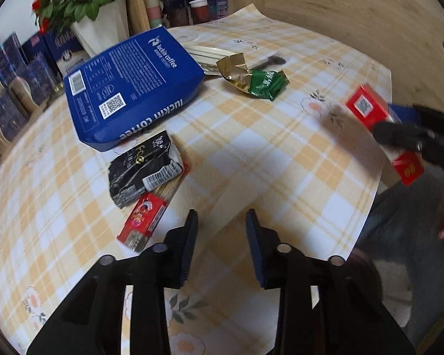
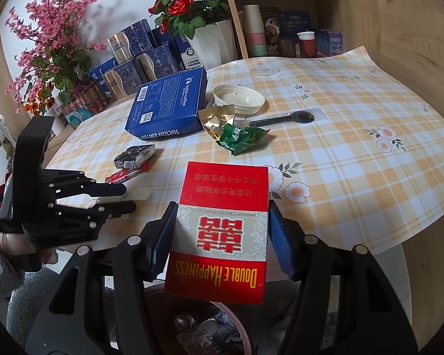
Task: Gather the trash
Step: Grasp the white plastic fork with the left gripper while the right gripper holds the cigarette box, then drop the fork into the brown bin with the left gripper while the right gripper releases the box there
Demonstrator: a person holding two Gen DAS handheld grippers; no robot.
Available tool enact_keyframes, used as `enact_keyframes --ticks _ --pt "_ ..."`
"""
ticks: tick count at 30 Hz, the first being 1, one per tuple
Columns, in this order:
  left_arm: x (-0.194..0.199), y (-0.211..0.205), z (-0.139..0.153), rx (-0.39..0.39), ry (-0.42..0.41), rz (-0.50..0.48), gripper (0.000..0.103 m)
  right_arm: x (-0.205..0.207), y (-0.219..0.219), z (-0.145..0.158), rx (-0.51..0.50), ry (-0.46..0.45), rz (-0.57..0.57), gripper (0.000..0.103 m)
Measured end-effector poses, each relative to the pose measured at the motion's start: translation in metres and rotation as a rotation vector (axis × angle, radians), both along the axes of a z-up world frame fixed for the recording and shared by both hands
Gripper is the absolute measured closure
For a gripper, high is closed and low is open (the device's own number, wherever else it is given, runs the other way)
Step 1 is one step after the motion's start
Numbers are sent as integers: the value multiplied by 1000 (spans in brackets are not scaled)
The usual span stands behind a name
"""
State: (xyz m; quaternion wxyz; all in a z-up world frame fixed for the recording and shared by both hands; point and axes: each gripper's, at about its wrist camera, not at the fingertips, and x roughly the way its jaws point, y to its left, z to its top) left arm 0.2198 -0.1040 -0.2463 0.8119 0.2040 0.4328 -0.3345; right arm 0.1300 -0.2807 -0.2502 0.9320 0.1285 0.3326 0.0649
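right wrist view: my right tongs (image 2: 222, 230) grip a red cigarette box (image 2: 222, 224) by its sides, held over the near edge of the tabletop (image 2: 355, 153), above a bin (image 2: 222, 325) with trash in it. my left tongs (image 1: 221, 216) hang open and hold nothing. near them lie a crumpled black pack (image 1: 143, 167) and a small red pack (image 1: 142, 222); farther off sit a green wrapper (image 1: 265, 82) and a blue coffee box (image 1: 133, 85).
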Motion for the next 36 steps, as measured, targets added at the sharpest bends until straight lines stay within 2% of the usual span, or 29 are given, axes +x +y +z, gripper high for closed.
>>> enact_keyframes --ticks 1,3,5,12,17,24,31,36 --pt "3 1 -1 -18 19 7 74 0 0 0 0 1 0 43" --pt "8 2 0 -28 28 19 84 1 -1 -1 5 2 -2 43" --pt "12 4 0 -38 41 17 87 1 -2 -2 10 5 -2 43" --pt "14 -2 -1 -30 20 1 88 3 -2 -6 19 11 4 43" --pt "12 4 3 -94 37 45 89 0 -2 -2 16 4 7 43" --pt "-24 31 28 -231 61 141 89 -8 -4 7 23 -16 7 43" --pt "-83 43 44 -267 75 156 89 -31 5 20 27 -45 36 43" --pt "-126 39 36 -256 99 128 89 -52 13 20 21 -46 56 43"
